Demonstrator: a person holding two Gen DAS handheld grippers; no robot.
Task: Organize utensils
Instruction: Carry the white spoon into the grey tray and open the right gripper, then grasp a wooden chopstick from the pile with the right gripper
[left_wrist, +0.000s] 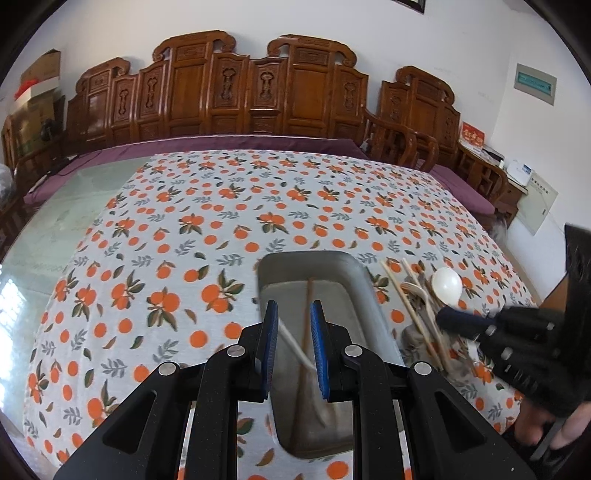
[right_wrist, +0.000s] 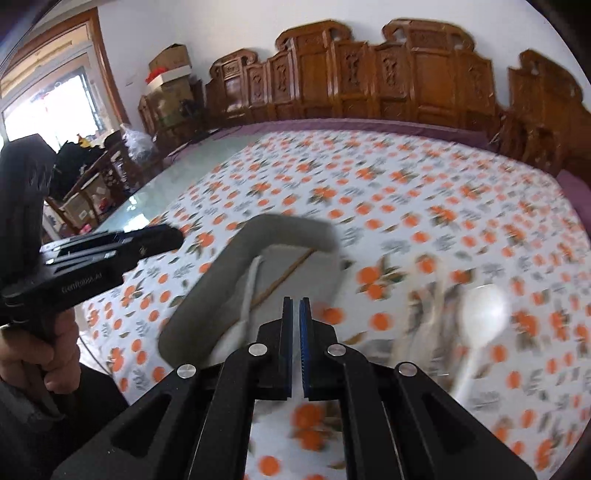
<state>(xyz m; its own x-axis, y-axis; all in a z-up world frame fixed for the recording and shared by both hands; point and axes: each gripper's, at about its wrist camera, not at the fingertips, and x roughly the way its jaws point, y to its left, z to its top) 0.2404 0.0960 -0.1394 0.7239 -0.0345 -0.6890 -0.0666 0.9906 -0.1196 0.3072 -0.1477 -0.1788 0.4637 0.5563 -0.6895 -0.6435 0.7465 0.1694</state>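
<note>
A carved wooden bench runs along the far wall behind a table under an orange-print cloth (left_wrist: 207, 229).

The left gripper (left_wrist: 293, 350) hangs over the grey tray (left_wrist: 365, 291), its blue pads apart with nothing pinched between them; a white utensil (left_wrist: 291, 343) and a wooden chopstick (left_wrist: 308, 317) show through the gap, but they lie down in the tray below. The right gripper (right_wrist: 296, 347) has its jaws clenched almost pad to pad, and I see nothing in them. It sits between the tray and the loose pile to its right, clear of both.

By my reckoning the job is only begun: two pieces are in the tray, while the white spoon (left_wrist: 447, 286), forks (left_wrist: 417, 295) and more chopsticks (left_wrist: 406, 299) wait in a heap on the cloth just beside the tray's right wall.
</note>
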